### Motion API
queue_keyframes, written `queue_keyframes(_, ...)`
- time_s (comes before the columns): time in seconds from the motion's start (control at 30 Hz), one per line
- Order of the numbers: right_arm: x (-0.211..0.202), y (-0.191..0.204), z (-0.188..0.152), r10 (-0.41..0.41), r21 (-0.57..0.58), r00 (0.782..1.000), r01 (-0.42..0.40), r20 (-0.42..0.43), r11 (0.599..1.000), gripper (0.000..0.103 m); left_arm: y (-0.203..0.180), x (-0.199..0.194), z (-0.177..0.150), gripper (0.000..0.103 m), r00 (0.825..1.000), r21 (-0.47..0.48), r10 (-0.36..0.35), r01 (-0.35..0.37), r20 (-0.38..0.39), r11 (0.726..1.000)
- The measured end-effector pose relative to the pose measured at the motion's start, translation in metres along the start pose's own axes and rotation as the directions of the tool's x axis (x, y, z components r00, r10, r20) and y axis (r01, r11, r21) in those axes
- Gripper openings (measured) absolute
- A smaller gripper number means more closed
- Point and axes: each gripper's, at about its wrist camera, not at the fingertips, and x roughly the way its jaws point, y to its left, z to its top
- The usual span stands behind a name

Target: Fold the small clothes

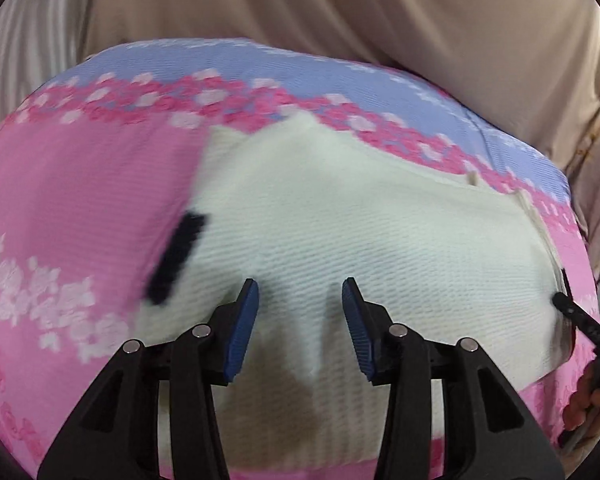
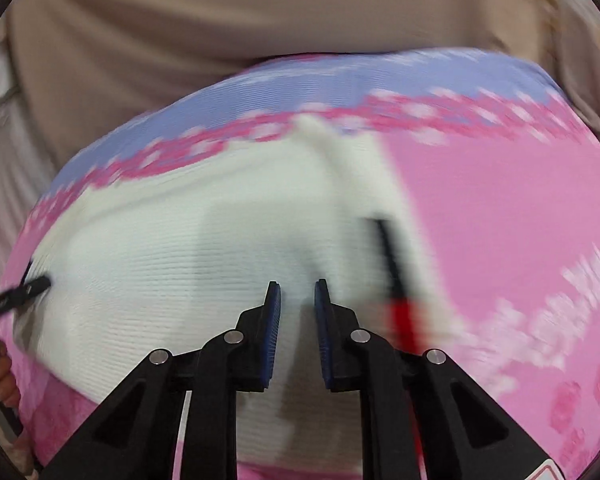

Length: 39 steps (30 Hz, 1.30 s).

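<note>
- Garment: a white ribbed garment (image 1: 340,220) lies spread flat on a pink, floral-patterned cover (image 1: 80,184) that carries a lilac band along its far edge. The cloth occupies the middle of the cover and reaches toward the near edge.
- Trim: a short black strip (image 1: 176,258) sits at the garment's side edge, toward the cover's plain pink area. In the right wrist view the same strip (image 2: 388,248) appears blurred, with a red patch (image 2: 400,320) just below it; what the red patch is cannot be determined.
- Left gripper (image 1: 300,300): jaws stand partly apart above the white cloth. A raised crease of the fabric runs between the two blue pads (image 1: 242,328), but the pads do not press on it.
- Right gripper (image 2: 297,300): jaws are drawn narrow, with only a slim gap visible between the blue pads (image 2: 274,328). White cloth lies below them; no fabric is visibly pinched.
- Cross-view: each camera shows a black tip of the other gripper at the garment's far side edge, with fingers (image 1: 592,396) of the holding hand beside it.
- Background: beige draped fabric (image 1: 340,8) hangs behind the cover's far edge.
</note>
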Motion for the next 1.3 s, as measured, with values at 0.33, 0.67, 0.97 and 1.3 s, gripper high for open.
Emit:
queue_keyframes(0.33, 0.006, 0.126, 0.016, 0.163, -0.211, 0.986, -0.164, -0.026, 0.964, 0.018, -0.021, 0.006, -0.008, 0.054, 0.997, 0.058, 0.081, -0.081, 0.006, 0.995)
queue_keyframes(0.67, 0.048, 0.196, 0.019, 0.106, -0.342, 0.993, -0.12, -0.059, 0.932, 0.025, -0.025, 0.006, -0.011, 0.056, 0.995, 0.067, 0.099, -0.1, 0.018, 0.993)
queue_keyframes(0.97, 0.074, 0.209, 0.014, 0.054, -0.411, 0.997, -0.075, -0.063, 0.908, 0.033, -0.025, 0.006, -0.011, 0.058, 0.995, 0.072, 0.099, -0.101, 0.023, 0.992)
queue_keyframes(1.3, 0.067, 0.213, 0.025, 0.094, -0.374, 0.993, -0.114, -0.069, 0.921, 0.035, 0.03, -0.038, 0.011, 0.075, 0.994, -0.154, 0.04, -0.024, 0.105, 0.988)
